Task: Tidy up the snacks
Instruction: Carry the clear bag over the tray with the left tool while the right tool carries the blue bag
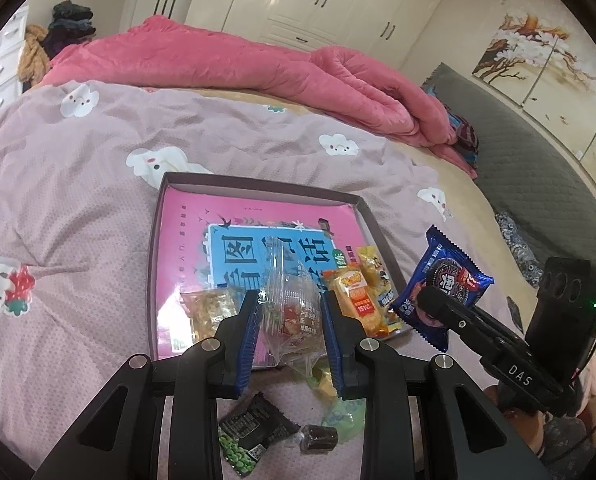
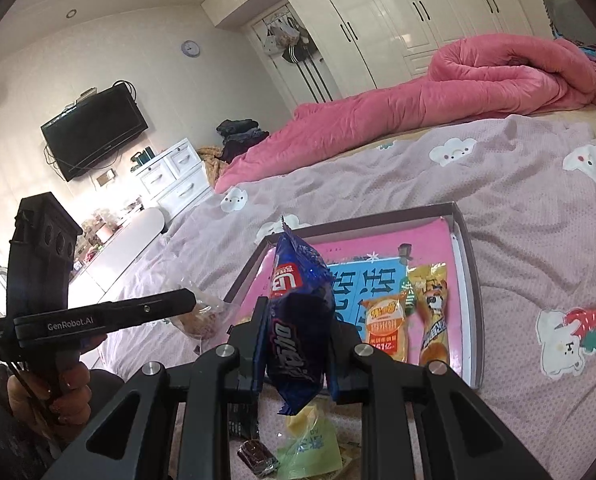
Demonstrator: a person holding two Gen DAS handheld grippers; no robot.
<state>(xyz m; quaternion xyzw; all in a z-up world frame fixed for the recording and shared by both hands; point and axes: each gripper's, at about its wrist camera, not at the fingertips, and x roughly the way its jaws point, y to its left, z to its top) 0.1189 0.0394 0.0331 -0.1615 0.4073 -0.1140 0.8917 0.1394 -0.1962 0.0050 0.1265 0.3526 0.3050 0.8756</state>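
Observation:
A shallow brown tray (image 1: 258, 184) with a pink liner lies on the bed; it also shows in the right wrist view (image 2: 472, 280). My left gripper (image 1: 290, 308) is shut on a clear plastic snack packet (image 1: 290, 304), held over the tray's near edge. My right gripper (image 2: 296, 344) is shut on a blue cookie packet (image 2: 298, 320), which also shows in the left wrist view (image 1: 442, 284), beside the tray's right side. In the tray lie an orange packet (image 1: 358, 300), a yellow packet (image 2: 432, 320) and a clear packet of golden snacks (image 1: 210, 312).
On the pink bedspread (image 1: 78, 200) near me lie a black-and-green pea packet (image 1: 246, 436), a small dark wrapped candy (image 1: 318, 438) and a pale green packet (image 2: 310, 448). A rolled pink quilt (image 1: 258, 68) lies across the bed's far side.

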